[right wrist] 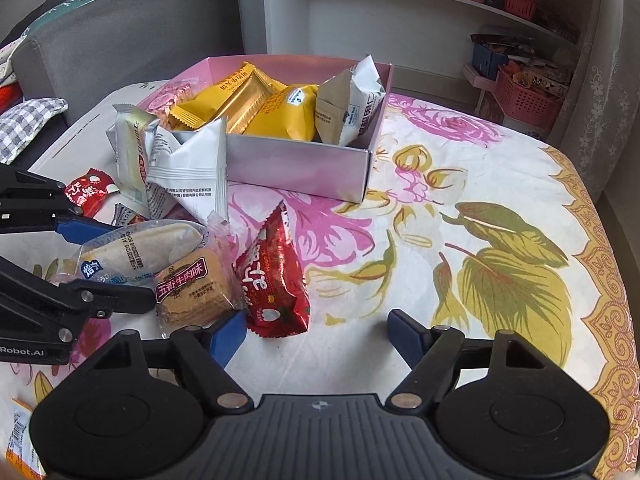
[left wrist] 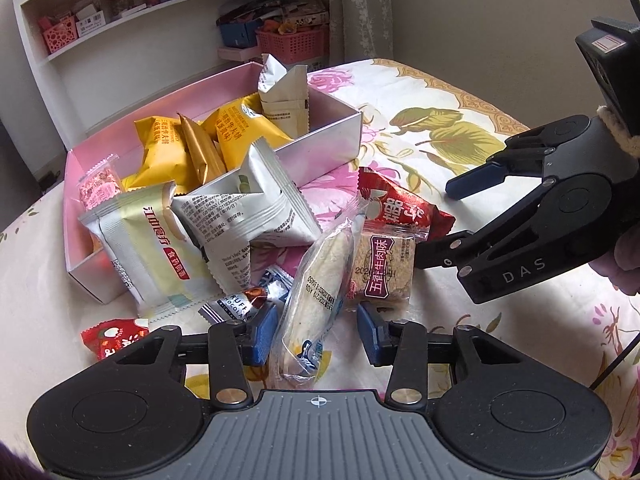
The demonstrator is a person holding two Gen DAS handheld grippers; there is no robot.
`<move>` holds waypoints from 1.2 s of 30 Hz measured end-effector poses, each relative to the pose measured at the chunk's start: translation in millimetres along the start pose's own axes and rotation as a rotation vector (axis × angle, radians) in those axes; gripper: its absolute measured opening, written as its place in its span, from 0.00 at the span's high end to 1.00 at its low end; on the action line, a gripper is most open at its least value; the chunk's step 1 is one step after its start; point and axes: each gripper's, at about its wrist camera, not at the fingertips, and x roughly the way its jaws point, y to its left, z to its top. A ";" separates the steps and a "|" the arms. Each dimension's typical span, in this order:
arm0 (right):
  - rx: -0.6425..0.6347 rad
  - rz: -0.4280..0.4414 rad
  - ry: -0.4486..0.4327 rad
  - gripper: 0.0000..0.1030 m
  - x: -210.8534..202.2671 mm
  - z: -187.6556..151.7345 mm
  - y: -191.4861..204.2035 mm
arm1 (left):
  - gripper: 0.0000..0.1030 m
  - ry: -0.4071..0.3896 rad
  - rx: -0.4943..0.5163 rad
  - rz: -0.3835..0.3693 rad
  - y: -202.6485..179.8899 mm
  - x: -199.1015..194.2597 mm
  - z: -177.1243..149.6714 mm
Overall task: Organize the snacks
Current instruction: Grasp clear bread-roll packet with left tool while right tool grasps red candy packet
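A pink box (left wrist: 328, 144) (right wrist: 304, 168) holds several yellow and white snack packets. Loose snacks lie in front of it on the flowered cloth. My left gripper (left wrist: 316, 330) is open, its blue pads either side of a clear-wrapped long pastry (left wrist: 320, 288) (right wrist: 140, 252) without closing on it. A brown beef-flavour cracker packet (left wrist: 382, 268) (right wrist: 192, 292) and a red packet (left wrist: 404, 208) (right wrist: 276, 280) lie beside it. My right gripper (right wrist: 316, 334) is open and empty, just in front of the red packet; it also shows in the left wrist view (left wrist: 440, 224).
White packets (left wrist: 248, 204) (right wrist: 188, 172) lean against the box front. A small chocolate wrapper (left wrist: 240, 300) and another red packet (left wrist: 112, 336) (right wrist: 86, 190) lie to the left. Shelves with pink baskets (left wrist: 294, 42) (right wrist: 528, 100) stand behind the table. A grey sofa (right wrist: 120, 32) is at the left.
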 end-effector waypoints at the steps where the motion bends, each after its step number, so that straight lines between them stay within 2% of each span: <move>1: 0.000 0.003 -0.003 0.36 0.9 1.5 0.7 | 0.62 -0.001 -0.004 0.001 0.3 0.3 0.4; 3: 0.002 0.009 -0.009 0.38 2.6 4.1 1.8 | 0.64 -0.001 -0.014 0.001 1.0 0.7 1.4; 6: 0.003 0.014 -0.020 0.41 5.2 6.8 2.6 | 0.71 0.000 -0.027 0.009 2.7 0.8 2.0; 14: 0.010 0.035 -0.046 0.53 9.1 13.4 4.9 | 0.75 0.018 -0.108 -0.002 11.9 -3.5 1.3; 18: 0.057 0.076 -0.058 0.55 9.3 15.4 0.6 | 0.77 0.035 -0.141 -0.010 14.6 -8.8 -1.1; 27: 0.142 0.032 -0.060 0.57 7.0 20.3 -13.4 | 0.80 0.054 -0.199 -0.030 22.1 -19.4 -10.1; 33: 0.203 0.053 -0.055 0.57 12.4 25.1 -12.9 | 0.82 0.045 -0.222 -0.043 23.3 -23.3 -9.5; 36: 0.242 0.069 -0.044 0.62 16.9 28.3 -11.5 | 0.83 0.044 -0.226 -0.042 22.9 -22.4 -8.8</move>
